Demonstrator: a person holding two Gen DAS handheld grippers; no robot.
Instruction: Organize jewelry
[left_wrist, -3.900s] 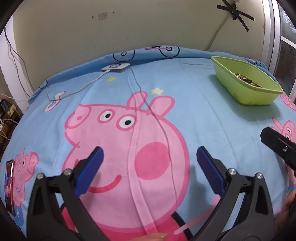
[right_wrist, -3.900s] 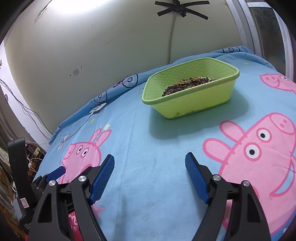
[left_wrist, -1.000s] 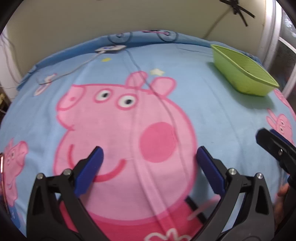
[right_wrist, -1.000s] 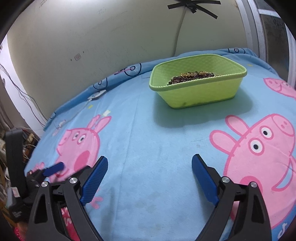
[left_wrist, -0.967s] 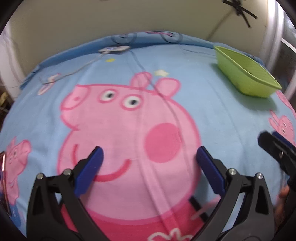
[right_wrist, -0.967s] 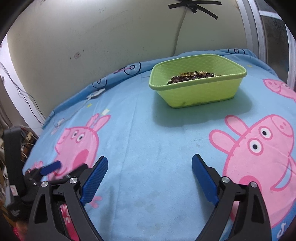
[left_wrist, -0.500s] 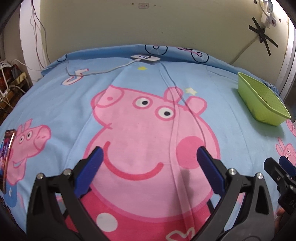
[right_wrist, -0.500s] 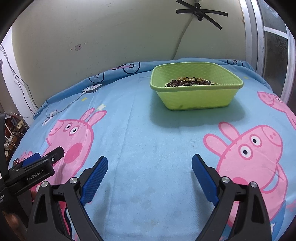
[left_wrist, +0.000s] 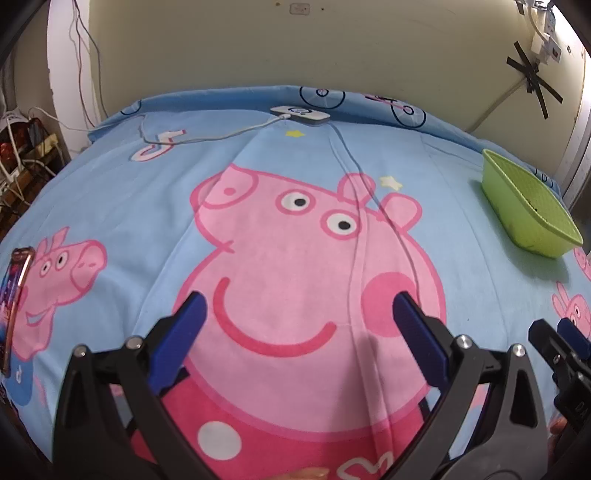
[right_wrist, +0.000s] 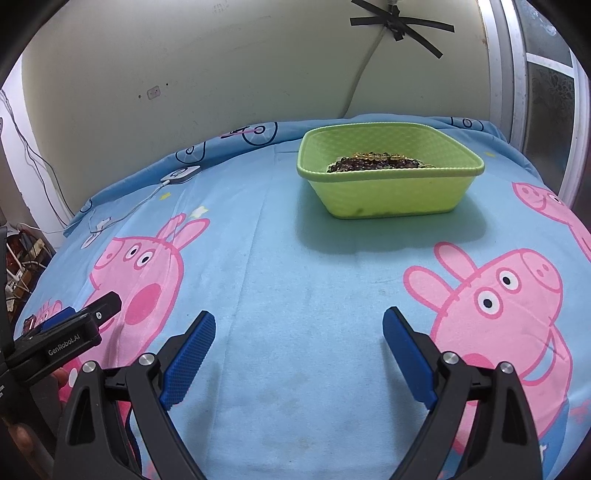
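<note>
Our view from the left hand-held gripper (left_wrist: 295, 325) has swung left since a second ago, so the green bin (left_wrist: 532, 218) now sits far off at the right edge. The right hand-held gripper (right_wrist: 299, 345) has squared up to the bin (right_wrist: 388, 184) instead, with the beaded jewelry (right_wrist: 373, 162) heaped inside it. Both stand wide and hold nothing (2 sets of bare blue pads). We judge the right one is lining up to reach in; no piece lies on the bed (right_wrist: 295, 266) yet.
</note>
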